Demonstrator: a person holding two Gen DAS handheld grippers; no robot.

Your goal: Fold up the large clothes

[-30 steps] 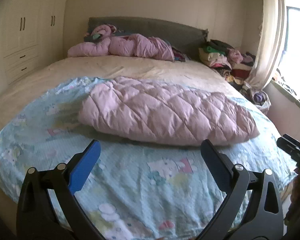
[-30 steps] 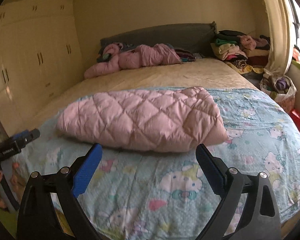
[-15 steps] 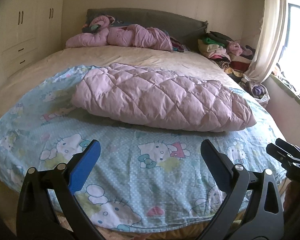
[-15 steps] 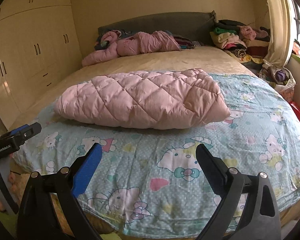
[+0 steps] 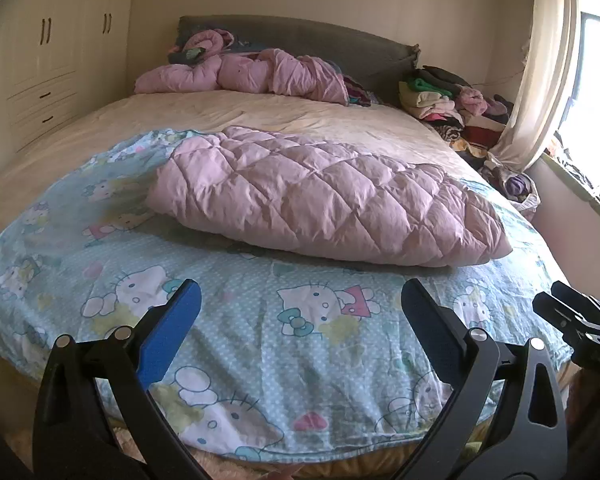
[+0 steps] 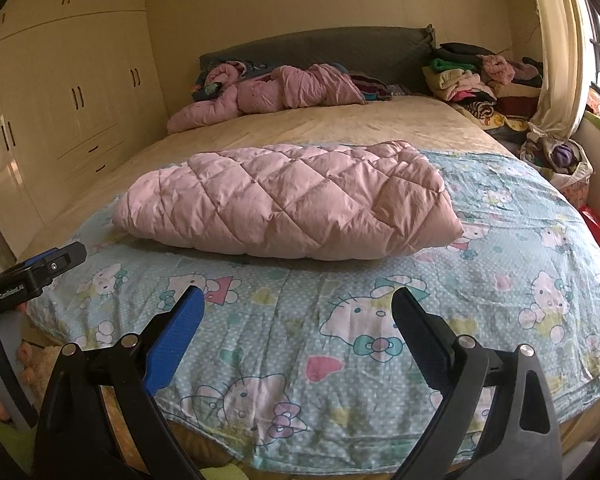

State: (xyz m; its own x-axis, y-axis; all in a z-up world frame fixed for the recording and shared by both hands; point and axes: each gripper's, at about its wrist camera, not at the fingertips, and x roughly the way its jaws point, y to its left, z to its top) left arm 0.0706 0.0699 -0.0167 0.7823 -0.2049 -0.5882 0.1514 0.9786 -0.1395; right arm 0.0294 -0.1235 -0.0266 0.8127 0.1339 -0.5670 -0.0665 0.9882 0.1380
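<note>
A pink quilted down coat lies folded into a thick bundle on a light-blue cartoon-print sheet on the bed; it also shows in the right wrist view. My left gripper is open and empty, held above the sheet's near edge, short of the coat. My right gripper is open and empty, also short of the coat. The right gripper's tip shows at the right edge of the left view, and the left gripper's tip at the left edge of the right view.
A second crumpled pink coat lies at the grey headboard. A pile of folded clothes sits at the far right by the curtain. Cream wardrobes line the left wall. A bag of clothes stands beside the bed.
Both grippers have pulled back and risen from the bed, so more of the sheet's near edge shows. The folded coat has not moved. Both grippers stayed open.
</note>
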